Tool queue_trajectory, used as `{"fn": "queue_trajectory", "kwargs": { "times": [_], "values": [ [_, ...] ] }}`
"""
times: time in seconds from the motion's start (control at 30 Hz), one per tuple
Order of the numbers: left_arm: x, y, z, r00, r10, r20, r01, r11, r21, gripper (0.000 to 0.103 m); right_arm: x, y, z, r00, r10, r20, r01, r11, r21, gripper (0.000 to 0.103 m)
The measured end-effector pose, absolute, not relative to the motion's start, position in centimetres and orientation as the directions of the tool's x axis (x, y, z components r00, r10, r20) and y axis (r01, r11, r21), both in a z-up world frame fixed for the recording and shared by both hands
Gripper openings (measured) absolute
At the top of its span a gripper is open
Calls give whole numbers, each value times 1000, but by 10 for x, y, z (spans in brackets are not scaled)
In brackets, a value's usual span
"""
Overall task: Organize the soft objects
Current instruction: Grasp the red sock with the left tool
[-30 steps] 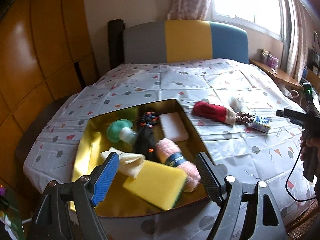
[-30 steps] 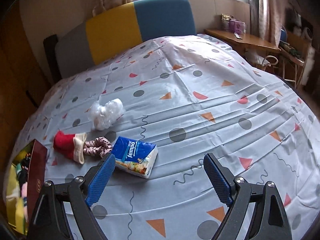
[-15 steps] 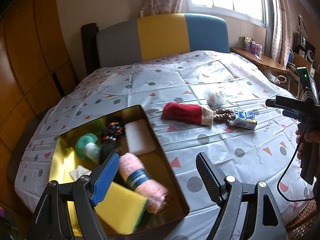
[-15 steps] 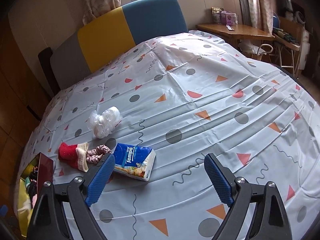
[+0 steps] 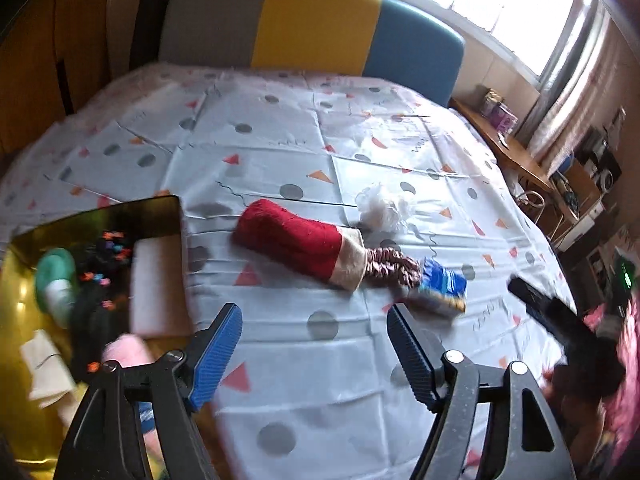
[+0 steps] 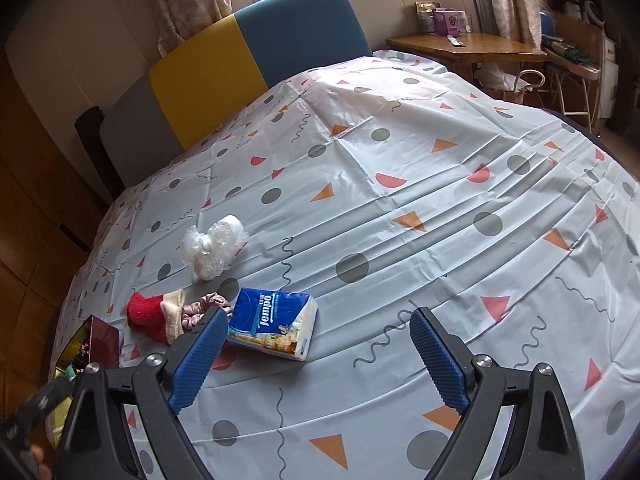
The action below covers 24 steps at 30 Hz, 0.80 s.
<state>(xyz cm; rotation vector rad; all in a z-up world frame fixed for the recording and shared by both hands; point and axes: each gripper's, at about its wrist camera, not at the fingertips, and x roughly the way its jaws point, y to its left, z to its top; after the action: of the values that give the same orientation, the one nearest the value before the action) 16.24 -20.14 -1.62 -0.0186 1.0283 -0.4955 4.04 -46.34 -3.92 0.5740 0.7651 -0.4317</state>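
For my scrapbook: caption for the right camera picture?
Open gripper hovers over a tissue pack, red sock and scrunchie.

Red sock (image 5: 294,238), pink scrunchie (image 5: 390,266), tissue pack (image 6: 272,322) lie touching in a row.

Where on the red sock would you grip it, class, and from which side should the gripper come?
Take the red sock across the middle of its red body, coming down from above. It lies flat and long on the cloth, so the fingers can straddle its narrow width. Probably avoid the cream cuff end, where the scrunchie crowds it.
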Motion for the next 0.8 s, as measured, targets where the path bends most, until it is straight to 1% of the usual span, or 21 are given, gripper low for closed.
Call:
{"fn": "queue_trajectory", "kwargs": {
  "times": [0.1, 0.2, 0.33, 0.4, 0.47, 0.5, 0.53, 0.6, 0.7, 0.73, 0.8],
  "values": [
    [191, -209, -31, 380, -425, -822, 306, 896, -322, 74, 41, -463, -39, 654, -144, -743, 549, 766, 334, 93],
    [219, -215, -48, 356, -424, -833, 221, 904, -366, 74, 41, -462, -38, 662, -132, -738, 542, 765, 349, 93],
    [248, -227, -68, 367, -373, -852, 145, 928, -344, 74, 40, -463, -38, 672, -115, -732, 536, 757, 373, 94],
    [257, -234, -75, 366, -372, -853, 147, 928, -341, 75, 41, -465, -39, 672, -107, -732, 537, 751, 383, 94],
    [266, -244, -84, 356, -349, -867, 157, 937, -312, 75, 41, -466, -40, 676, -91, -731, 533, 746, 399, 94],
    [271, -245, -88, 352, -341, -871, 150, 940, -308, 75, 41, -467, -41, 677, -88, -731, 532, 744, 403, 94],
    [274, -247, -92, 339, -334, -879, 146, 942, -302, 73, 42, -467, -41, 677, -89, -731, 532, 744, 403, 94],
    [277, -251, -97, 351, -294, -889, 158, 954, -254, 64, 43, -466, -41, 678, -85, -730, 527, 748, 403, 94],
    [275, -255, -98, 378, -229, -897, 187, 968, -168, 33, 45, -463, -40, 679, -94, -728, 519, 763, 386, 94],
    [274, -253, -97, 380, -222, -898, 196, 968, -156, 18, 45, -462, -39, 678, -99, -729, 517, 769, 376, 94],
    [269, -250, -93, 372, -221, -901, 220, 965, -146, 15, 45, -460, -37, 678, -108, -727, 513, 777, 364, 92]
  ]
}}
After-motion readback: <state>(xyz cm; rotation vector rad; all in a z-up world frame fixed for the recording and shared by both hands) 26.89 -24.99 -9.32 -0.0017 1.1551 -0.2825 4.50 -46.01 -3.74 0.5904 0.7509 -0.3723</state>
